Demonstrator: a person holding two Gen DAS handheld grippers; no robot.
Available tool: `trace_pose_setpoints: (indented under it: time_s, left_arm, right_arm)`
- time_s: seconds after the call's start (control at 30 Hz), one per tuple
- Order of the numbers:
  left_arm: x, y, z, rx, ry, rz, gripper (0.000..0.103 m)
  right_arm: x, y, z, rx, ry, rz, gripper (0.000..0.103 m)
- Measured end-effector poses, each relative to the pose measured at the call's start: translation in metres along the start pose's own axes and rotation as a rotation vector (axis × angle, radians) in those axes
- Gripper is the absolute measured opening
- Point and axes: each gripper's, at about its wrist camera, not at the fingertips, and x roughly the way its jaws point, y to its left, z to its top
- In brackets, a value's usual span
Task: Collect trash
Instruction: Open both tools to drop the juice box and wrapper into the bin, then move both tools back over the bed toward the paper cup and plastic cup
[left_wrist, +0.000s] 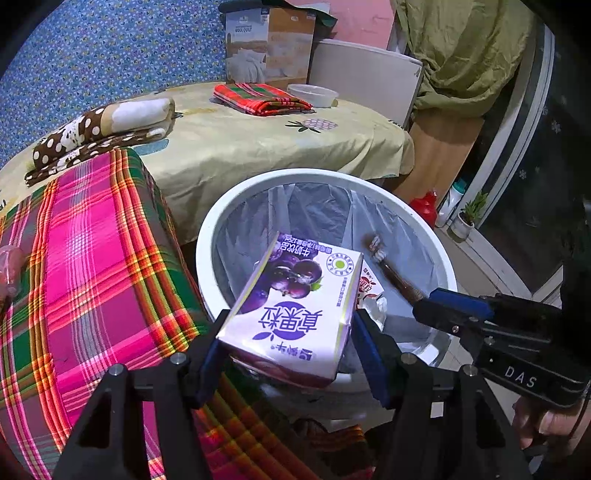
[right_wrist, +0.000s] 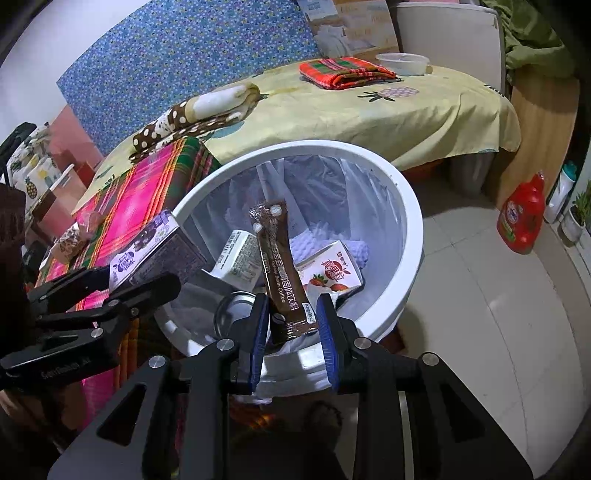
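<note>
Yellow cloth covers the table (left_wrist: 229, 147) across the upper half of the left wrist view; a pink plaid cloth (left_wrist: 92, 258) drapes at left; the white bin (left_wrist: 207, 243), lined with a clear bag, sits at centre; inside it lies a strawberry carton (right_wrist: 332, 273) at mid-frame of the right wrist view; the left gripper (left_wrist: 288, 343) clamps a purple carton (left_wrist: 295, 302) over the bin's near rim at lower centre; the right gripper (right_wrist: 291, 325) pinches the lower end of a brown coffee sachet (right_wrist: 280, 269), upright above the bin.
</note>
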Motion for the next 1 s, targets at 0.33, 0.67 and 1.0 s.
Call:
trace_pose_setpoints:
  time_s: [0.33, 0.67, 1.0]
  left_arm:
    - [-0.009, 0.002, 0.001, -0.009, -0.043, -0.013, 0.072]
    - [-0.031, 0.010, -0.004, -0.039, -0.081, 0.002, 0.073]
    - [-0.064, 0.023, -0.020, -0.081, -0.113, 0.033, 0.073]
  right_arm:
    - [-0.008, 0.001, -0.001, -0.001, -0.023, -0.004, 0.035]
    - [-0.021, 0.015, -0.001, -0.026, -0.060, 0.017, 0.035]
    - [-0.036, 0.041, -0.005, -0.077, -0.099, 0.060, 0.035]
